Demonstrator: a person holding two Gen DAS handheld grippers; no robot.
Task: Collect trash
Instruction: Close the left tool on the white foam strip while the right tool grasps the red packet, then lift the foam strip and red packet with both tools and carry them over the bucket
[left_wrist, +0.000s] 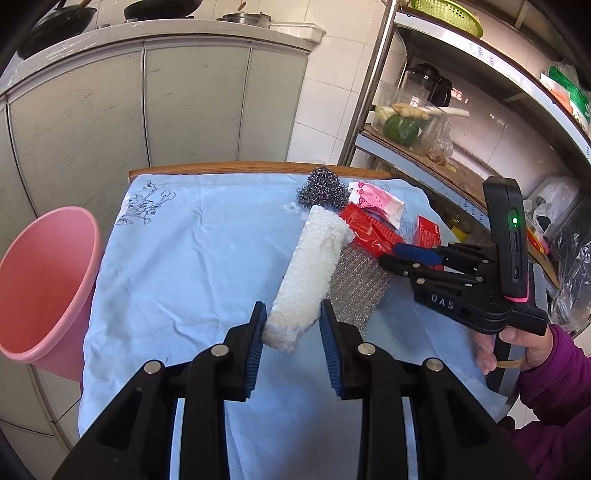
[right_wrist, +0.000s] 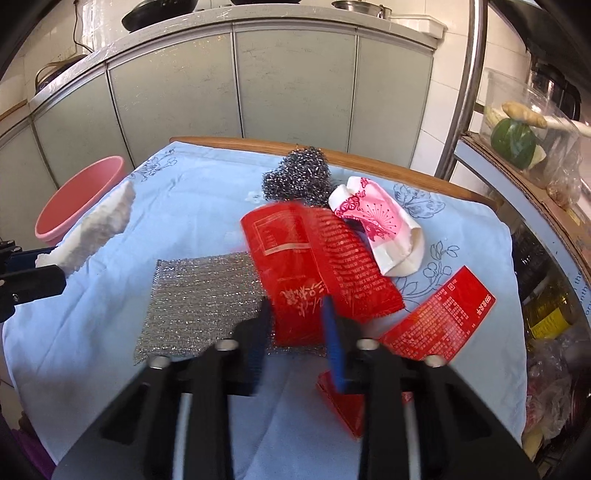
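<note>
A white foam roll (left_wrist: 310, 266) is lifted off the blue tablecloth (left_wrist: 192, 258), with my left gripper (left_wrist: 293, 317) shut on its near end; it also shows at the left edge of the right wrist view, white foam roll (right_wrist: 99, 225). My right gripper (right_wrist: 297, 321) is blurred and closed on the lower edge of a red packet (right_wrist: 295, 258), seen from the side as right gripper (left_wrist: 391, 254). Around it lie a silver mesh cloth (right_wrist: 199, 302), a steel wool scourer (right_wrist: 297, 181), a crushed pink-and-white paper cup (right_wrist: 380, 221) and a red card (right_wrist: 439, 314).
A pink bin (left_wrist: 40, 288) stands on the floor off the table's left side. Grey cabinets run behind the table. A metal shelf rack (left_wrist: 424, 162) with vegetables, bottles and bags crowds the right edge. A person's hand in a purple sleeve (left_wrist: 554, 376) holds the right gripper.
</note>
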